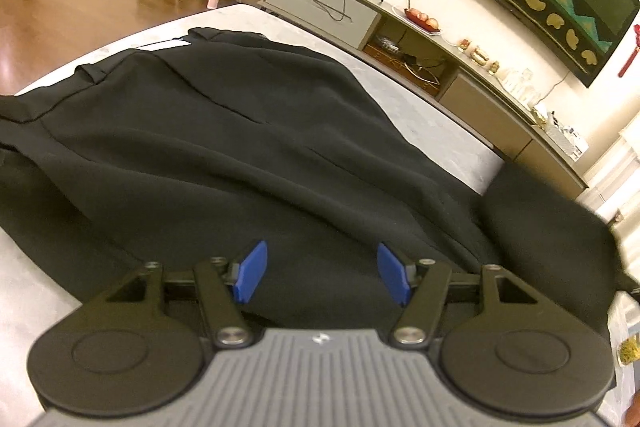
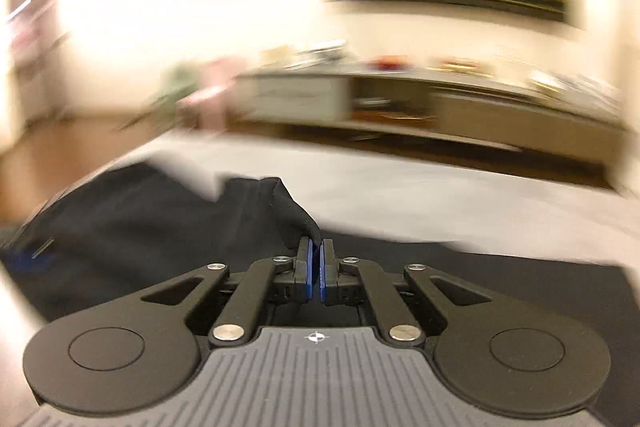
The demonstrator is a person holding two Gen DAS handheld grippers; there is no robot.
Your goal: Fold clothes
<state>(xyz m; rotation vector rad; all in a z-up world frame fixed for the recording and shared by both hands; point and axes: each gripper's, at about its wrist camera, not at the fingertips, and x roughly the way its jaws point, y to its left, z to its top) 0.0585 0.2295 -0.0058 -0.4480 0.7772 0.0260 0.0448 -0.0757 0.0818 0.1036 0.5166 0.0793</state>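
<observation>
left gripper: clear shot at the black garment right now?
Probably yes. The left gripper is open and sits just above the black garment spread on the bed; nothing lies between its pads and the fabric.

Garment point(image 1: 224, 131) on the bed point(image 1: 432, 123), cabinet point(image 1: 472, 95) behind.

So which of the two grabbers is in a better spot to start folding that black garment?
The right gripper: its jaws are already shut on a pinch of the black garment. The left gripper hangs open above it, gripping nothing.
</observation>
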